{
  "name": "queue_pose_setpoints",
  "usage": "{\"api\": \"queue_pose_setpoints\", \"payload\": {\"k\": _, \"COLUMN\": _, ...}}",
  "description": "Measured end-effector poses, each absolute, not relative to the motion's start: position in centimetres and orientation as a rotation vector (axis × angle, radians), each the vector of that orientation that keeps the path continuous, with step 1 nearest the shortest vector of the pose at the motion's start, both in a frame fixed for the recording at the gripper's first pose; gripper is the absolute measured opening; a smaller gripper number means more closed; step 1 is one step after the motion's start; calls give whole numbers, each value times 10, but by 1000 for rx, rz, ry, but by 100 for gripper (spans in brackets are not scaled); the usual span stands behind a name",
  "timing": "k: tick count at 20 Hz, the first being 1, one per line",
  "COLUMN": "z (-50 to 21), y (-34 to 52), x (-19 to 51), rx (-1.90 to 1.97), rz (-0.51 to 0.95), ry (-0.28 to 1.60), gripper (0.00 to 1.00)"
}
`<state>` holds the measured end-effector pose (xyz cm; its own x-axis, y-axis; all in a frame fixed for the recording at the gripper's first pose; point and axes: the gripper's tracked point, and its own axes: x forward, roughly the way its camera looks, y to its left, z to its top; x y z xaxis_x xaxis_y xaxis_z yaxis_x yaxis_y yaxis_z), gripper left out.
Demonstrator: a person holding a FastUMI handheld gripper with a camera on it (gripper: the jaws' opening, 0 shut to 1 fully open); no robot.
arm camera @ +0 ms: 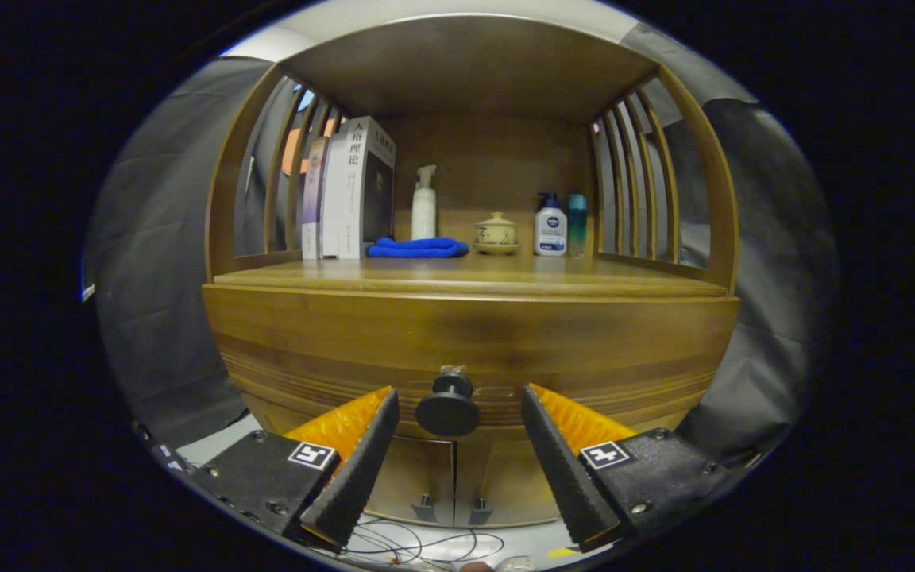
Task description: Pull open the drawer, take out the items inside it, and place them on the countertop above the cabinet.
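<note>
A wooden cabinet fills the scene. Its drawer front [473,338] is closed, with a round dark knob [447,407] at its lower middle. My gripper [457,403] is open, and the knob sits between the two fingertips with a gap on each side, wider on the right. Neither finger touches it. Above the drawer lies the countertop [465,278], bare along its front strip. The drawer's contents are hidden.
At the back of the countertop stand several books [350,191], a white spray bottle [424,205], a folded blue cloth [416,248], a small lidded pot [496,233], a lotion pump bottle [550,226] and a teal bottle [577,222]. Two lower doors [453,477] sit below the drawer, cables [418,548] on the floor.
</note>
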<state>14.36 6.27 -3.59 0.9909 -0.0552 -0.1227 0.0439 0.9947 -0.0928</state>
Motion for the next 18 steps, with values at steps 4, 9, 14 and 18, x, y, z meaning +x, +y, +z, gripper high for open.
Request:
{"api": "queue_pose_setpoints", "payload": {"k": 4, "z": -43, "y": 60, "x": 154, "rx": -120, "rz": -59, "ry": 158, "gripper": 84}}
{"api": "queue_pose_setpoints", "payload": {"k": 9, "z": -48, "y": 69, "x": 160, "rx": -115, "rz": -58, "ry": 164, "gripper": 59}}
{"api": "queue_pose_setpoints", "payload": {"k": 14, "z": -48, "y": 68, "x": 158, "rx": -96, "rz": -64, "ry": 150, "gripper": 46}}
{"api": "queue_pose_setpoints", "payload": {"k": 18, "z": -48, "y": 69, "x": 157, "rx": -79, "rz": -68, "ry": 148, "gripper": 41}}
